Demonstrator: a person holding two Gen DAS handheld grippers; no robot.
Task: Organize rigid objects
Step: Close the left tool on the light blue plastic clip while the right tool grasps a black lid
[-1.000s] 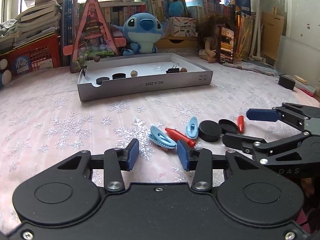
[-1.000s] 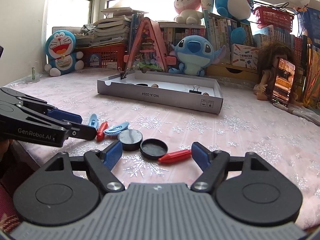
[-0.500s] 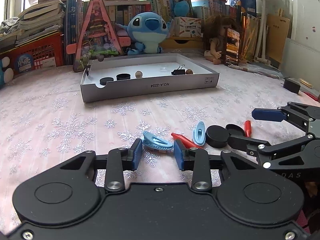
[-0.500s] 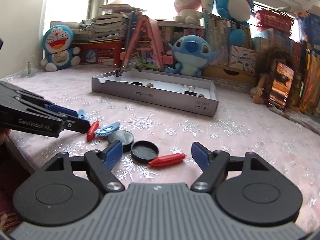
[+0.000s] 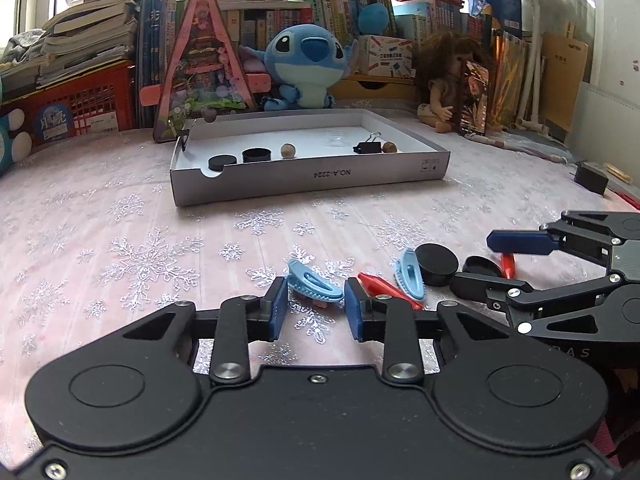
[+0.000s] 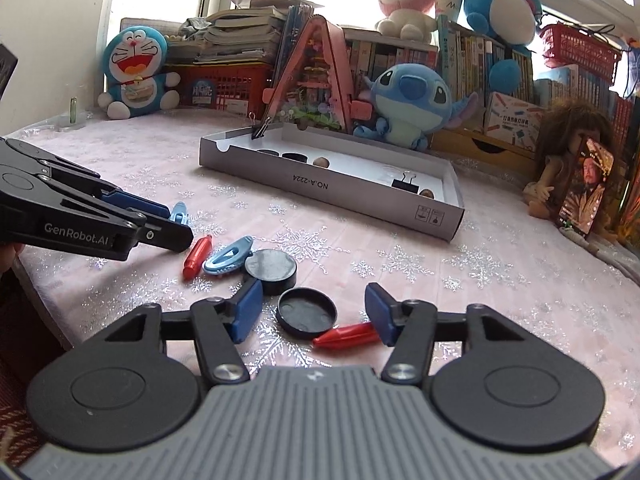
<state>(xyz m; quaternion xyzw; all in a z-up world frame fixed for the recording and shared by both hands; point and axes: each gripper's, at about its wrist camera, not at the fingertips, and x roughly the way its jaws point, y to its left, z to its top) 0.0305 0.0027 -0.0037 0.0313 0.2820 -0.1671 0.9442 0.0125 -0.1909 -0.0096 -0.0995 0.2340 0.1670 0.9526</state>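
- Two pairs of hand-held tongs work low over a pink table cloth with silver snowflakes (image 5: 120, 216); places below are given from the shallow grey cardboard tray (image 5: 308, 178) marked NO.A-222A.
- The left tongs (image 5: 316, 304) have just been closing. Their blue pads stand either side of a light blue plastic clip (image 5: 314, 284), which lies on the cloth between them. Whether the pads press it cannot be told for certain; a narrow gap shows on the left side.
- The right tongs (image 6: 312, 308) have also just been closing and remain spread, with a shallow black round lid (image 6: 307, 312) lying open side up between the pads and touched by neither.
- A red plastic peg (image 6: 346, 335) lies against the right pad of the right tongs.
- On the near side of the tray, well apart from it, lie a solid black round disc (image 6: 271, 269), a second light blue clip (image 6: 229, 256) touching it, and a second red peg (image 6: 197, 256).
- Inside the tray sit two black round pieces (image 5: 240, 158), two wooden beads (image 5: 288, 151) and a black binder clip (image 5: 366, 146); another binder clip (image 6: 260, 130) is on its far left wall.
- Behind the tray sits a blue plush toy (image 5: 306, 66).
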